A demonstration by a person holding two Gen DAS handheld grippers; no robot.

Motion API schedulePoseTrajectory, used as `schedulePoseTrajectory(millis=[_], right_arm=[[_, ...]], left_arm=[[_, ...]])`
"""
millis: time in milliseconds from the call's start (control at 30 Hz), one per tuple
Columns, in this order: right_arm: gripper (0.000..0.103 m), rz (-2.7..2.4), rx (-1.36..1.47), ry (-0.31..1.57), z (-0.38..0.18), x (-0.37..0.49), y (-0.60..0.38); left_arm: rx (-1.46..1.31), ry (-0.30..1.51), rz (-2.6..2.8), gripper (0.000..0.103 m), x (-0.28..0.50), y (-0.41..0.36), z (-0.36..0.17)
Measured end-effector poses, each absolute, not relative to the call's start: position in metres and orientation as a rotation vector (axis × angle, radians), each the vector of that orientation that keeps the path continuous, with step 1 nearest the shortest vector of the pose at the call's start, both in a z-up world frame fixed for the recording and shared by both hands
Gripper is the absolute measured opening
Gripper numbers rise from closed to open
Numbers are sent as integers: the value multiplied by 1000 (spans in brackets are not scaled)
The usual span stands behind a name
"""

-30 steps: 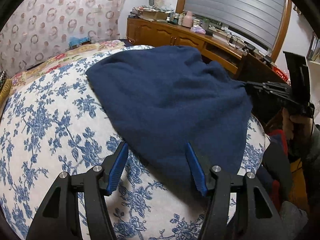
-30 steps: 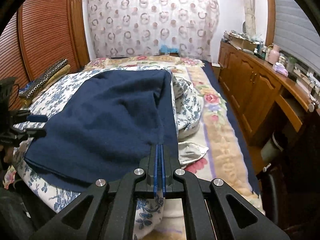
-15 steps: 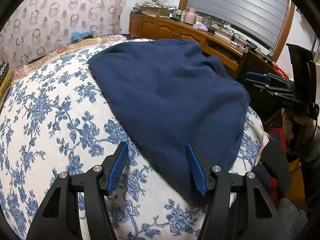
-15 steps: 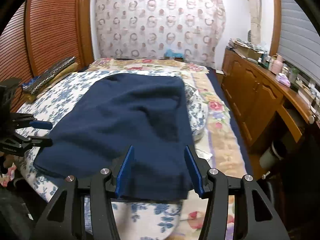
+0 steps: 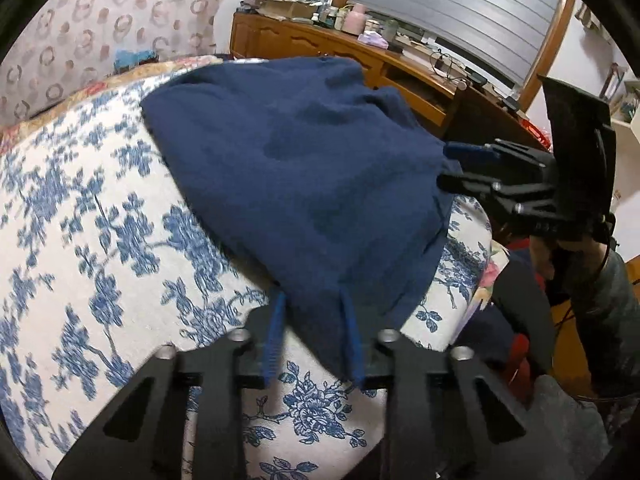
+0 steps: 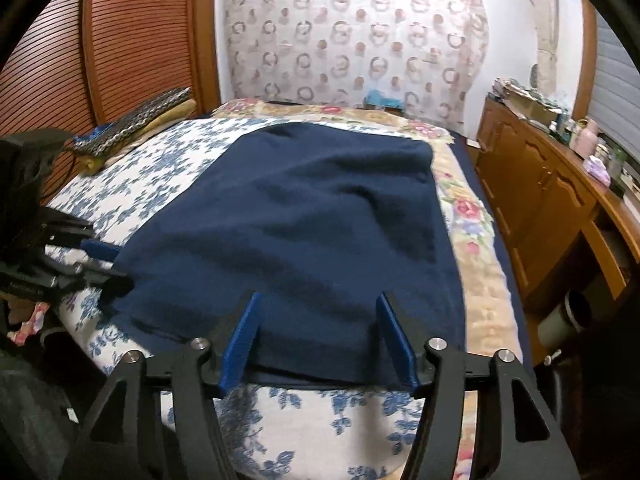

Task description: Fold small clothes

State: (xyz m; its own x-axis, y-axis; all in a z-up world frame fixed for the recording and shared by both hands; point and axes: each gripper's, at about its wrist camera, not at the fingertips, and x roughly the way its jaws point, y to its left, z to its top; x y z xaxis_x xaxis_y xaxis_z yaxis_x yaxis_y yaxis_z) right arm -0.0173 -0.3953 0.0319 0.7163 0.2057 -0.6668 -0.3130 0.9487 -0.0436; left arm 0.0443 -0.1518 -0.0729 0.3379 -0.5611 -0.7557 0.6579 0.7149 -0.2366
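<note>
Left tongs (image 5: 314, 338) are narrowing, the jaws having just been closing around the near corner of the navy garment (image 5: 296, 184); a fold of the cloth is sitting between the blue pads (image 5: 274, 336), though whether they are pinching it yet is unclear. Right tongs (image 6: 320, 344) are standing wide, the jaws having just been opening, and the garment's near hem is lying between the pads (image 6: 240, 340) without either one pressing on it.

Ahead of both tongs the navy garment is spreading flat across the blue-flowered white quilt (image 6: 320, 420) of the bed, its far edge reaching toward a flowered yellow bedspread (image 6: 460, 208). Seen from the left wrist, the right tongs are hovering at the garment's right edge, with a hand (image 5: 560, 248) and grey sleeve (image 5: 608, 292) behind them. Seen from the right wrist, the left tongs are sitting at the garment's left corner.

Beyond the bed, to the right of the right tongs, a wooden dresser (image 6: 552, 200) is carrying bottles and clutter. A circle-patterned curtain (image 6: 352, 40) is hanging behind the bed, and slatted wooden doors (image 6: 120, 40) are standing to the left.
</note>
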Motion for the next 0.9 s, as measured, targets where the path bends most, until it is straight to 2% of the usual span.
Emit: schedulePoseTrajectory(millis=[100, 400, 833, 900], right_arm=[[66, 314, -174, 734, 30, -21, -393], [72, 369, -213, 735, 36, -25, -396], [74, 219, -274, 753, 26, -1, -439], [61, 210, -288, 745, 27, 4, -443]], left_arm=[[94, 897, -809, 14, 47, -151, -56], [32, 743, -815, 12, 68, -154, 9], [-15, 720, -778, 12, 84, -141, 13], [-24, 719, -772, 12, 86, -136, 12]])
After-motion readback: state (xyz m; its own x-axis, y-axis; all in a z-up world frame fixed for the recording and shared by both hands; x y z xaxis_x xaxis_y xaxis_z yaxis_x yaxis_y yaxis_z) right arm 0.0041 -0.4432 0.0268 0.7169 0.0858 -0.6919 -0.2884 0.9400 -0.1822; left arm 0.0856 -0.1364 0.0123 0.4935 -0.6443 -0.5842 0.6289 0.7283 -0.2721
